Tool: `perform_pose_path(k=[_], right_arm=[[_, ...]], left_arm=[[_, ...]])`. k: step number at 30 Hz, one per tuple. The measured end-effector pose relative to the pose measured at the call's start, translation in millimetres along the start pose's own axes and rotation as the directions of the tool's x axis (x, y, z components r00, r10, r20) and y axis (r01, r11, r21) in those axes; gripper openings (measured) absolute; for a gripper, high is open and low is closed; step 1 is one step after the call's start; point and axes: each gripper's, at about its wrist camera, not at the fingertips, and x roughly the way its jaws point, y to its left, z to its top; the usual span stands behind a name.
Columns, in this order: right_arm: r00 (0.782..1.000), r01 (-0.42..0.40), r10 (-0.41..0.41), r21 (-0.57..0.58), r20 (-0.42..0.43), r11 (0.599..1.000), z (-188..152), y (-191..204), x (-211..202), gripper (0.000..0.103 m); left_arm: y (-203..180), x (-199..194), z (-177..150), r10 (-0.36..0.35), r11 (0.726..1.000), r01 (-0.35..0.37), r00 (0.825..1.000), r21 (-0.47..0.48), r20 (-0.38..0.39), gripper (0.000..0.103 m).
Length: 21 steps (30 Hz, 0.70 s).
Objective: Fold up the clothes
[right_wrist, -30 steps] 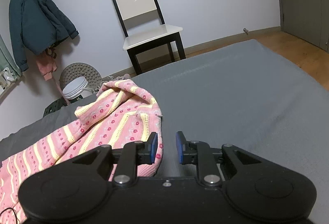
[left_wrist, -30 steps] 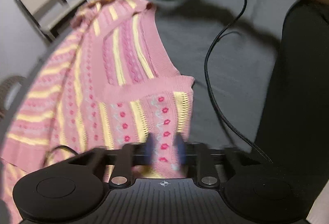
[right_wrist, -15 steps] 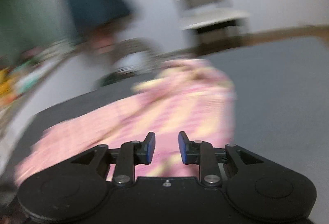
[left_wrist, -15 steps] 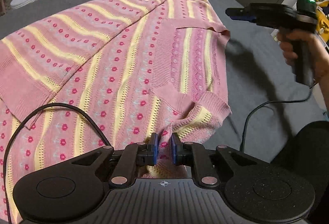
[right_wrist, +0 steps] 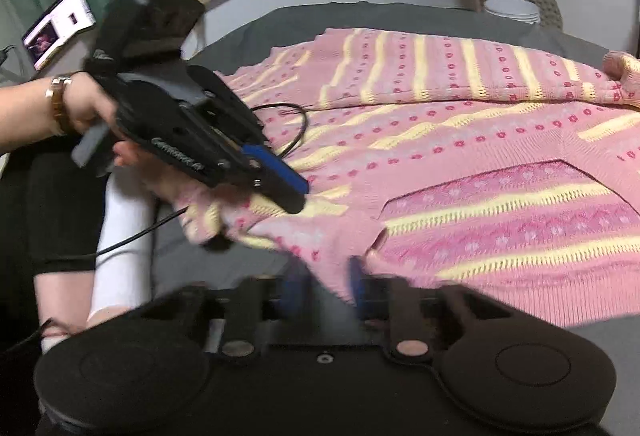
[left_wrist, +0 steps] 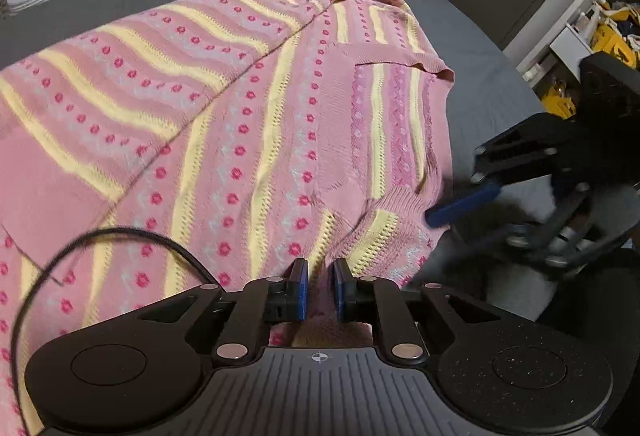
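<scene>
Left wrist view: the pink sweater (left_wrist: 248, 124) is lying spread nearly flat on the grey bed (left_wrist: 472, 48), filling the frame from 9 to 1 o'clock, so folding is judged barely begun. The left gripper (left_wrist: 319, 290) is pinching the near hem at 6 o'clock. The right gripper (right_wrist: 326, 286), jaws parted around the hem corner, is gripping nothing. Bare bed is lying open at 3 o'clock; a cable (left_wrist: 120, 236) is crossing the knit at 8 o'clock.
</scene>
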Motion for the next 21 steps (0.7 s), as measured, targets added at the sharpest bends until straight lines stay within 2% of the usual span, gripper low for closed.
perform_pose_path(k=[1, 3, 5, 6, 8, 9, 10, 12, 14, 17, 18, 21], right_arm=[[1.000, -0.021, 0.020, 0.032, 0.022, 0.999, 2, -5, -1, 0.008], [0.996, -0.064, 0.057, 0.112, 0.065, 0.992, 5, -18, -7, 0.008], [0.991, -0.085, 0.064, 0.183, 0.117, 0.979, 5, -31, -16, 0.008], [0.990, -0.090, 0.065, 0.208, 0.127, 0.974, 4, -35, -17, 0.008], [0.990, -0.092, 0.062, 0.237, 0.130, 0.967, 5, -40, -17, 0.008], [0.990, -0.089, 0.060, 0.238, 0.126, 0.967, 5, -41, -15, 0.008], [0.991, -0.086, 0.058, 0.239, 0.122, 0.967, 6, -41, -14, 0.008], [0.991, -0.082, 0.054, 0.244, 0.119, 0.966, 7, -42, -12, 0.008], [0.991, -0.086, 0.055, 0.253, 0.125, 0.964, 9, -42, -10, 0.008], [0.988, -0.100, 0.062, 0.275, 0.142, 0.956, 10, -45, -11, 0.008], [0.987, -0.103, 0.063, 0.282, 0.147, 0.954, 9, -47, -13, 0.008], [0.987, -0.095, 0.052, 0.297, 0.150, 0.950, 9, -49, -13, 0.008]], left_arm=[[0, -1, 3, 0.013, 1.000, -0.013, 1.000, 0.007, 0.001, 0.014], [-4, -10, 6, 0.105, 0.993, -0.107, 0.994, 0.041, 0.036, 0.014], [-13, -28, 2, 0.145, 0.983, -0.156, 0.983, 0.097, 0.115, 0.014], [-19, -38, 0, 0.153, 0.977, -0.174, 0.975, 0.127, 0.159, 0.014], [-40, -53, -13, 0.113, 0.957, -0.166, 0.968, 0.236, 0.224, 0.014], [-52, -59, -20, 0.083, 0.942, -0.158, 0.965, 0.297, 0.250, 0.019], [-65, -62, -28, 0.068, 0.918, -0.161, 0.965, 0.363, 0.255, 0.030], [-91, -56, -44, 0.102, 0.862, -0.205, 0.966, 0.464, 0.237, 0.043], [-113, -42, -56, 0.182, 0.796, -0.286, 0.953, 0.533, 0.240, 0.043], [-135, -25, -66, 0.293, 0.705, -0.404, 0.914, 0.583, 0.279, 0.043], [-142, -19, -67, 0.318, 0.683, -0.428, 0.904, 0.591, 0.287, 0.043], [-158, -3, -66, 0.370, 0.647, -0.467, 0.883, 0.603, 0.287, 0.043]])
